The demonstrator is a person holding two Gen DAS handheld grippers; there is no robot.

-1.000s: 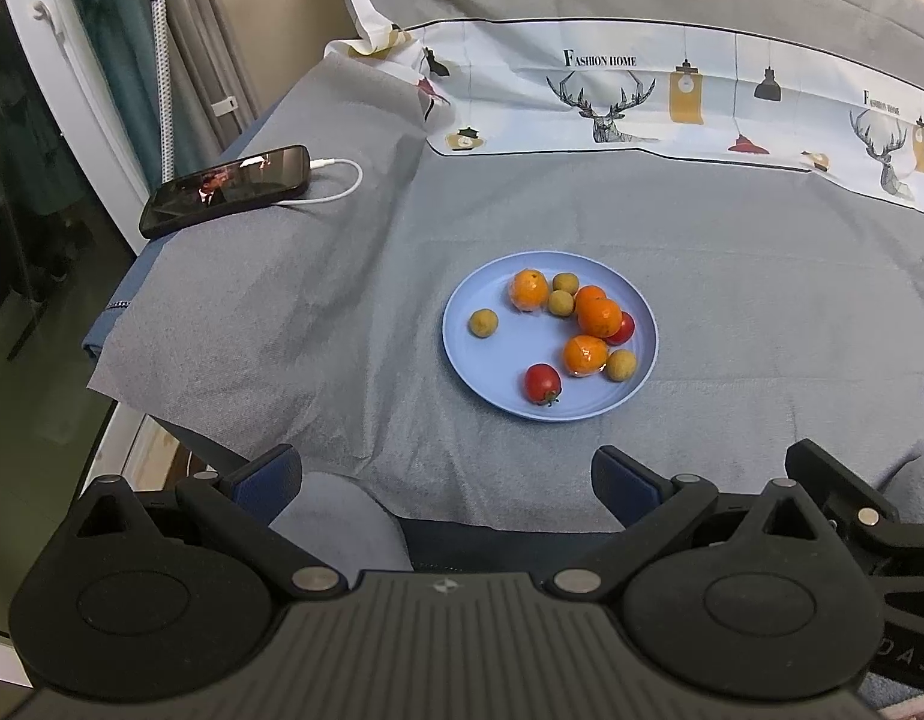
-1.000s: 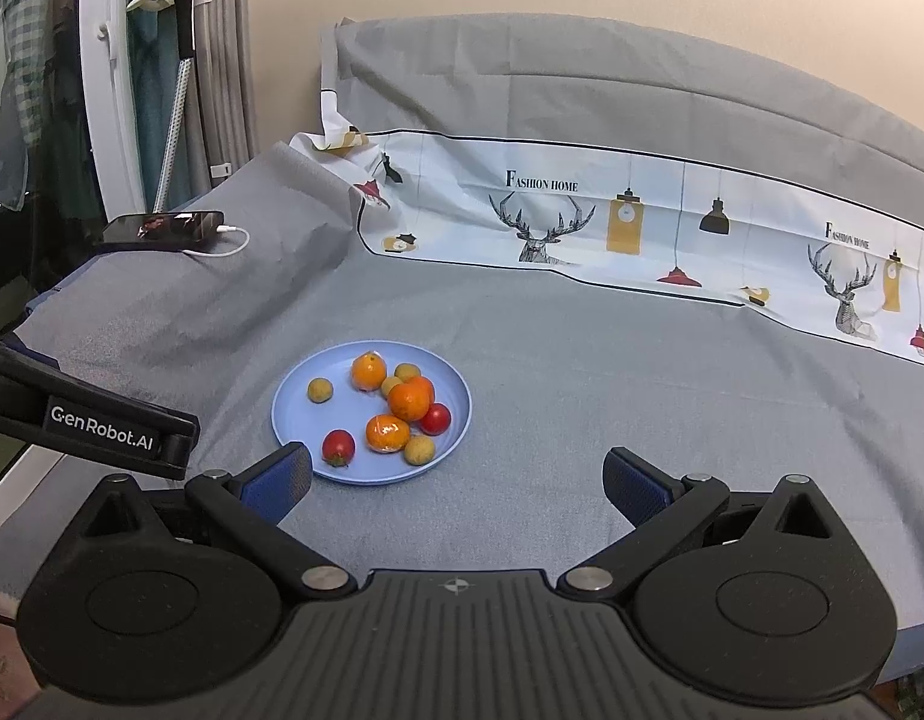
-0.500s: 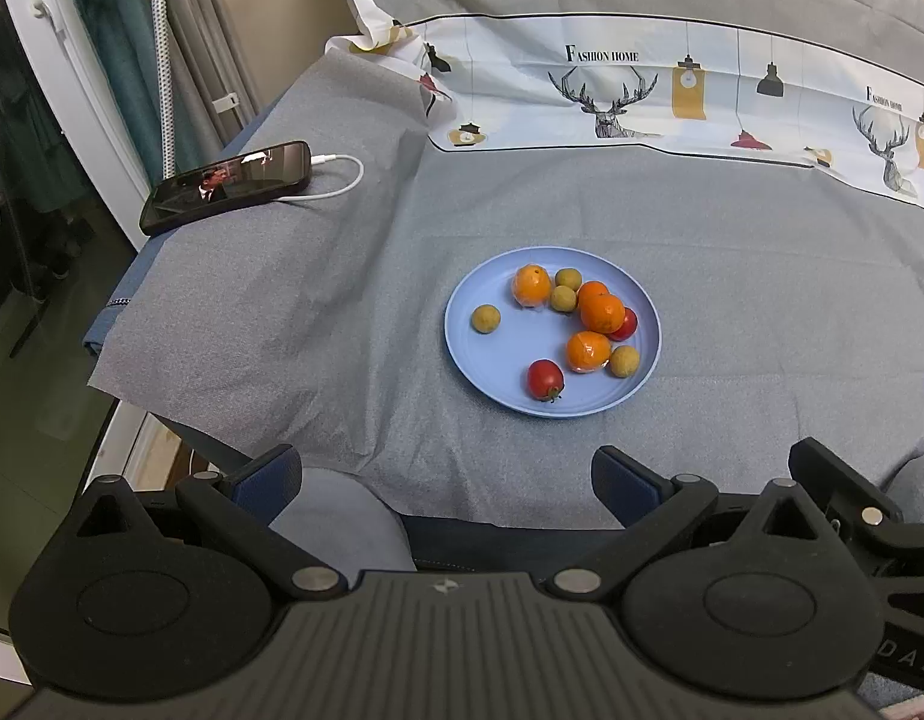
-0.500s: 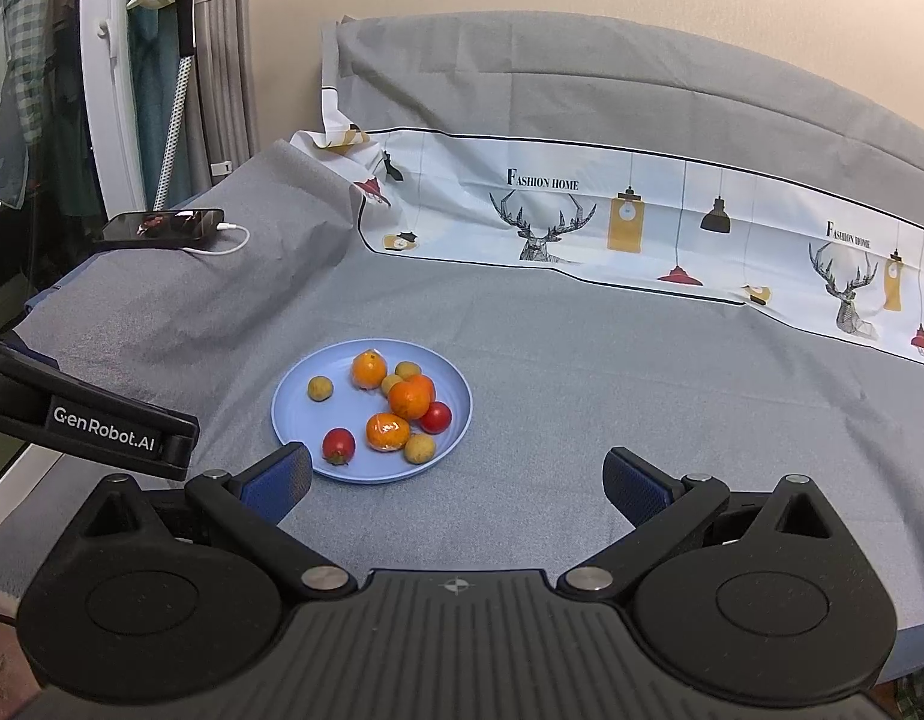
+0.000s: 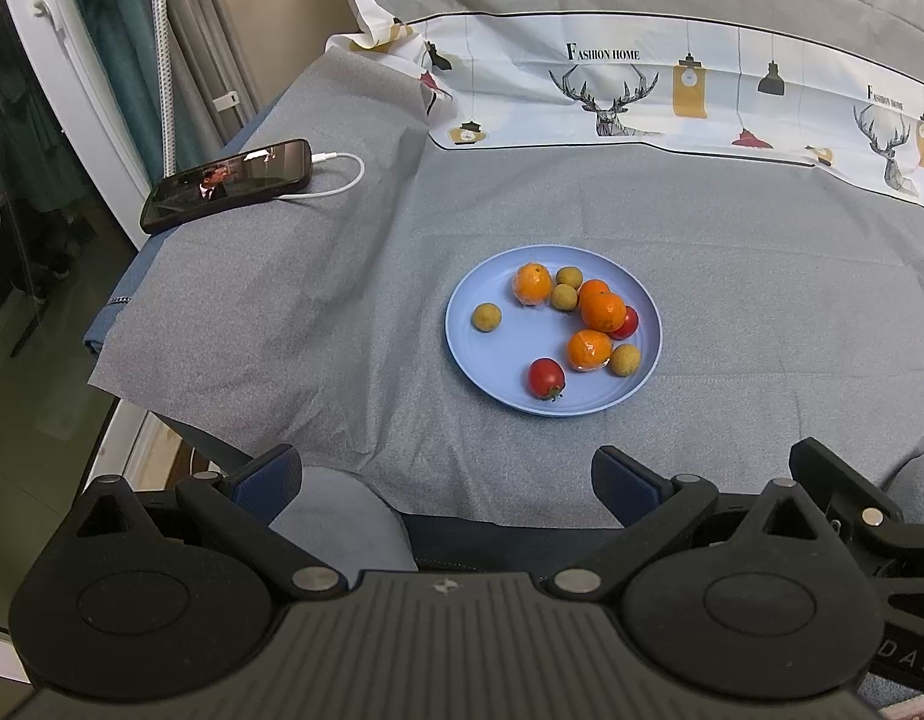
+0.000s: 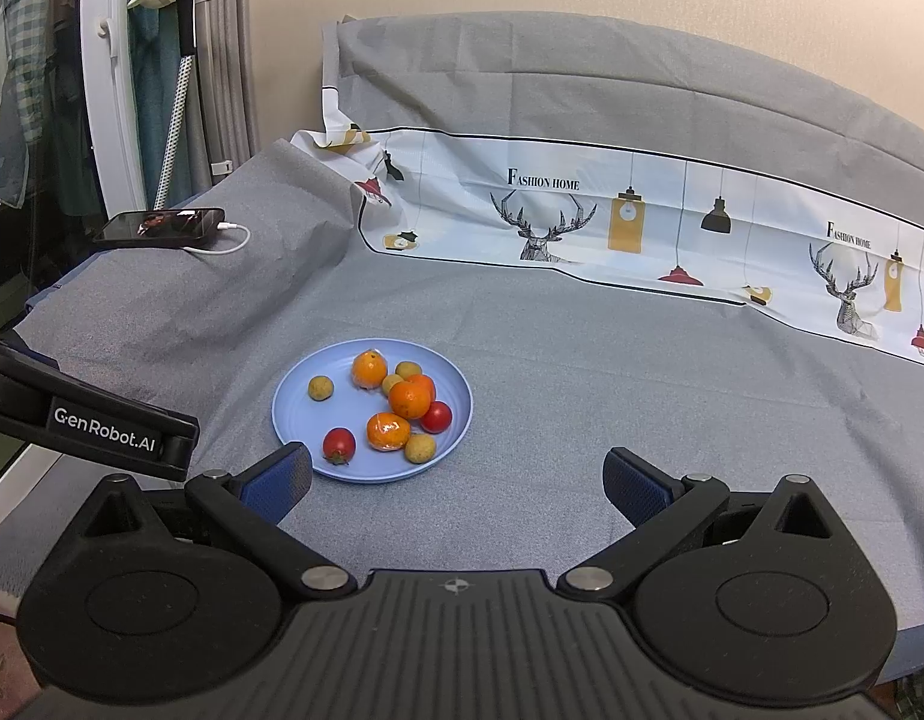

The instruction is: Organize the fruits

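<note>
change: over the last second the plate has slid a little up and right in my left view, so my left tongs have crept a bit; fruit on it sits the same; right view barely different
meaning: no fruit shifted in that second; all of it lies together on the one plate, mixed by kind; could be a finished gather or a pile waiting to be sorted, can't say which
fruit: four oranges, two tomatoes, four small yellow-brown fruits; one of the small ones sits apart on the plate's left, the rest are bunched at the right
plate: blue, on the grey cloth, no fruit seen off it
left tongs: fingers spread wide, nothing between them; hanging back over the near edge of the bed
right tongs: also spread wide and empty; plate just ahead, its left finger close to the rim
left view only: looks down steeper; shows cloth edge, floor and a grey knee below
right view only: shows wall, clothes steamer, and my left tongs' arm at the left edge
both: phone on a cable, far left, playing video
</note>
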